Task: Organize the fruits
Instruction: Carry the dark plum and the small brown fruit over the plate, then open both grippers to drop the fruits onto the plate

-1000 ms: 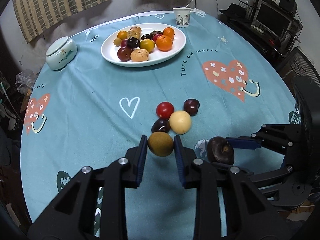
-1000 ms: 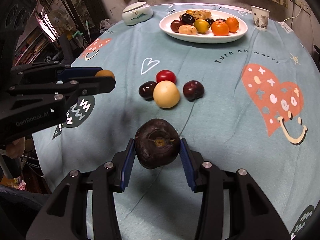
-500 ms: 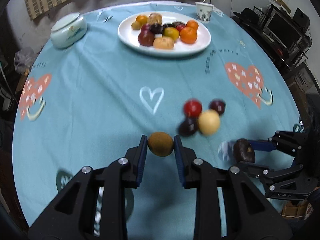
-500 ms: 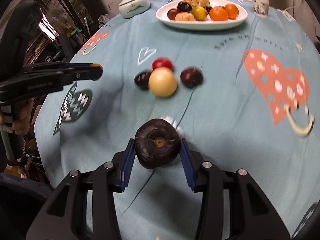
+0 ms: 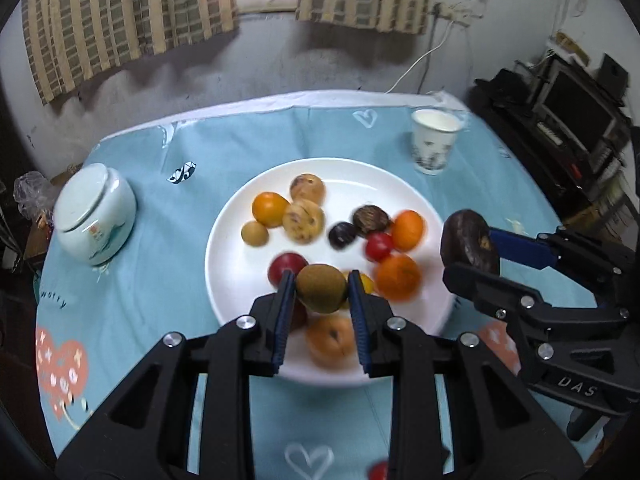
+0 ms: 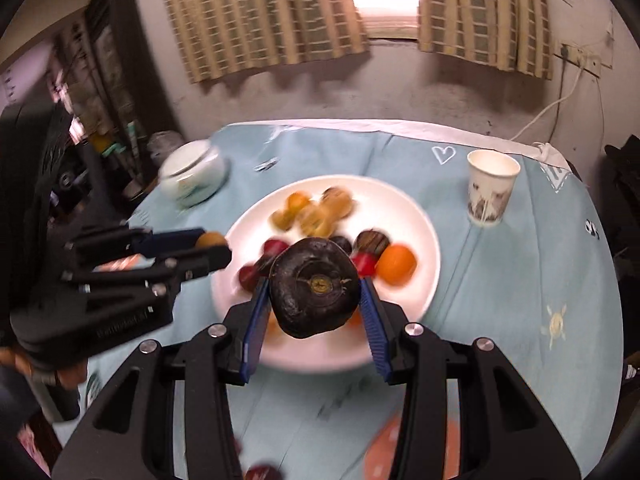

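Carrying both fruits over the white plate point(image 5: 236, 216), your left gripper point(image 5: 321, 292) pinches the brown kiwi point(image 5: 321, 287) while your right gripper point(image 6: 314, 300) clamps the dark mangosteen point(image 6: 314, 286). Next, lower each into a bare patch and spread the jaws gently, so the piled fruit is not knocked.

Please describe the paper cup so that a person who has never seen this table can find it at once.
Start at the big white plate of fruit on the blue tablecloth. Look past its far right rim: the paper cup stands there alone, upright, white with a faint printed pattern, unlike the squat lidded jar at the left.
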A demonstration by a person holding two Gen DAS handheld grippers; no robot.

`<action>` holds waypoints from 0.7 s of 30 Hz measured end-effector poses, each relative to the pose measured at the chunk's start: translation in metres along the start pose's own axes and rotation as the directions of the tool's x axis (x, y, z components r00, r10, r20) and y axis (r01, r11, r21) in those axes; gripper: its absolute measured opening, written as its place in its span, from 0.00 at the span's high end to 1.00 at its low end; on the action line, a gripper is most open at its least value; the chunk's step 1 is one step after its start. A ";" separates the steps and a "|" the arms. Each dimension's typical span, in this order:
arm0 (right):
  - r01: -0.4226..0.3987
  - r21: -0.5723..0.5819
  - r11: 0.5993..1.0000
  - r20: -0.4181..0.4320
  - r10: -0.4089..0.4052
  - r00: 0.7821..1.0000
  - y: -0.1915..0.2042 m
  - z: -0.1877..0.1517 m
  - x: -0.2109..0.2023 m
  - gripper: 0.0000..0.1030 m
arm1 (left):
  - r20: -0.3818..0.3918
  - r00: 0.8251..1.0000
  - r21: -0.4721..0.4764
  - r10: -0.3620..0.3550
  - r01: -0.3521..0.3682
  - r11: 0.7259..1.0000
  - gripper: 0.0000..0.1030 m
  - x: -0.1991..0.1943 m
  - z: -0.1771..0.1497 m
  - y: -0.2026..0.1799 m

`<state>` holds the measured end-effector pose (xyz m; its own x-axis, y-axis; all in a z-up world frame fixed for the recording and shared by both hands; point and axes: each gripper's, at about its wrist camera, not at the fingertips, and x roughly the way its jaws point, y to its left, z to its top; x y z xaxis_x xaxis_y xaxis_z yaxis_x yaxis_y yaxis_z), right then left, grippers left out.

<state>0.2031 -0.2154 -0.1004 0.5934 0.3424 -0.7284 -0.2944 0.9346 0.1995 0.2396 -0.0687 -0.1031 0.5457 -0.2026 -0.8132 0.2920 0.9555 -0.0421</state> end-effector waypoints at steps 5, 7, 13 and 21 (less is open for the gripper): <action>0.029 0.015 0.999 -0.039 -0.029 0.999 -0.018 0.023 0.052 0.56 | -0.038 0.998 0.011 0.042 -0.042 0.999 0.73 0.043 0.018 0.008; 0.029 0.016 0.999 -0.064 -0.027 0.998 -0.023 0.029 0.068 0.56 | -0.051 0.997 0.027 0.059 -0.058 0.998 0.69 0.056 0.019 0.010; 0.065 0.002 0.998 -0.067 -0.065 0.996 -0.031 0.039 0.089 0.34 | -0.047 0.996 -0.015 0.072 -0.073 0.997 0.42 0.062 0.016 0.026; 0.056 0.026 0.998 0.070 -0.058 0.996 -0.025 0.065 0.016 0.34 | 0.097 0.993 -0.105 0.064 -0.054 0.993 0.37 -0.018 0.035 0.044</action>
<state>0.2684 -0.2269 -0.0744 0.6607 0.2936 -0.6908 -0.2407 0.9546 0.1755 0.2700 -0.0305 -0.0699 0.6367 -0.1611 -0.7541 0.1784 0.9822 -0.0592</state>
